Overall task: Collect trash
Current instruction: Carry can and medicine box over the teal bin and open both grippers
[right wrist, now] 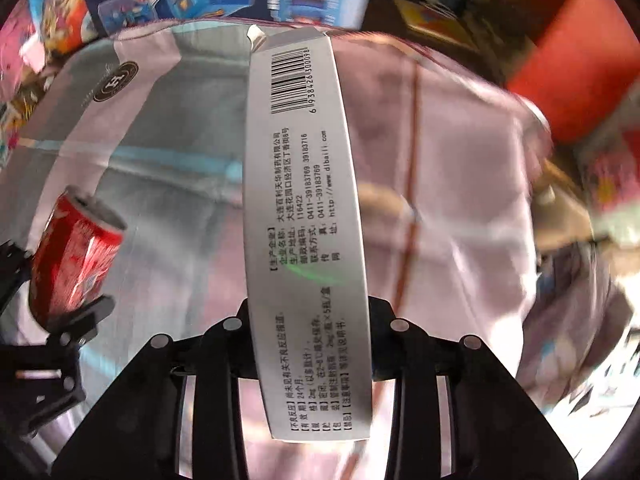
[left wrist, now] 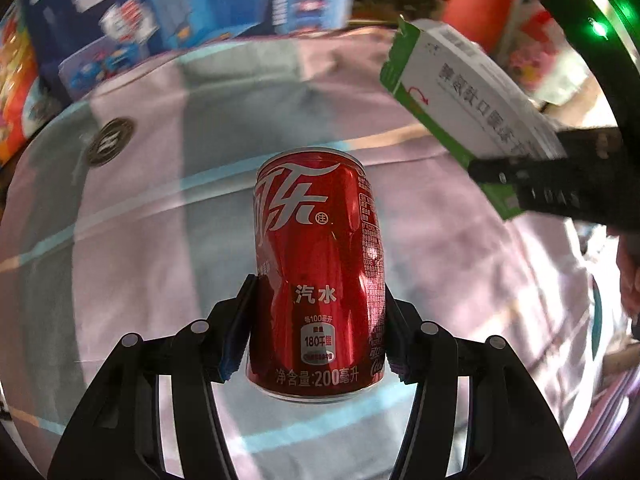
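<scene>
A dented red soda can stands upright between the pads of my left gripper, which is shut on its lower half and holds it above the cloth. My right gripper is shut on a long white and green carton with a barcode and printed text. The carton also shows at the upper right of the left wrist view, held by the right gripper. In the right wrist view the can appears at the left edge in the left gripper.
Below both grippers lies a pink and grey striped cloth with a round dark badge. Blue printed boxes stand along its far edge. A red box and colourful packages crowd the far right.
</scene>
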A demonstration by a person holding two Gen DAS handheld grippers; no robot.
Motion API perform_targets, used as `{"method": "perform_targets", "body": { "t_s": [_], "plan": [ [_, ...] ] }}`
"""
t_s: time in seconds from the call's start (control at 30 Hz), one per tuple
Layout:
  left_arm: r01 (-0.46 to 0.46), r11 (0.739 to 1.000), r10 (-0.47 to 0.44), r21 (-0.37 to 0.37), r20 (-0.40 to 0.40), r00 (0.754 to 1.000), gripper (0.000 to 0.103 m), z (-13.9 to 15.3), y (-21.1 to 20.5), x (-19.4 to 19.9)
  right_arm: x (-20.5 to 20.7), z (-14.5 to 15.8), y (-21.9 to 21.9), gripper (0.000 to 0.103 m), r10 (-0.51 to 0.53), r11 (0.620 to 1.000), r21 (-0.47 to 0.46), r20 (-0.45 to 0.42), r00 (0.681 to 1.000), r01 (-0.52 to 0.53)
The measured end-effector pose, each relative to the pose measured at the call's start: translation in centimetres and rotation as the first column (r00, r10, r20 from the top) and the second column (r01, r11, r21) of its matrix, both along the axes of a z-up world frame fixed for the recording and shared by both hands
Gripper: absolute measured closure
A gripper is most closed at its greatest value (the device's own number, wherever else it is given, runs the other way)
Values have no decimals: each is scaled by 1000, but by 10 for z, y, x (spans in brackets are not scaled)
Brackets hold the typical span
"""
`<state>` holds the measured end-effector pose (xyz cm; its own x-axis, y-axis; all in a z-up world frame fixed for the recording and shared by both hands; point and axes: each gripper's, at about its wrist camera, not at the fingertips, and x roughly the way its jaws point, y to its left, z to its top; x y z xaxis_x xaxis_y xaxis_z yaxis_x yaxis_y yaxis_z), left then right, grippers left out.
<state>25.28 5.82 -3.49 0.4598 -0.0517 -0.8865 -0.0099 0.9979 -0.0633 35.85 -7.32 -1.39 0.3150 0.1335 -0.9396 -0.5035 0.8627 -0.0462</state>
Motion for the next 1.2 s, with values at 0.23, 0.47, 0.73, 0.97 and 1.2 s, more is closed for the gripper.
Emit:
{"method": "perform_targets", "body": {
  "t_s": [0.23,0.47,0.73,0.97,1.2],
  "plan": [
    [153,988,-152,-36,31,988,46,17,-81,-15,-71,13,-124,71,-198,972,123,-37,979,201],
    [333,943,-332,-28,35,943,46,24,-179,-36,-136,13,-247,71,-393,891,218,-69,917,398],
    [518,855,-517,-24,27,855,46,22,-292,-62,-206,-7,-373,72,-598,757,252,-107,794,603],
    [638,770,-638,-12,-9,770,46,4,-377,-81,-231,-51,-434,72,-687,662,251,-175,705,707],
    [698,716,-696,5,-71,714,46,-26,-436,-84,-228,-82,-456,57,-696,599,317,-247,674,735]
  ]
}}
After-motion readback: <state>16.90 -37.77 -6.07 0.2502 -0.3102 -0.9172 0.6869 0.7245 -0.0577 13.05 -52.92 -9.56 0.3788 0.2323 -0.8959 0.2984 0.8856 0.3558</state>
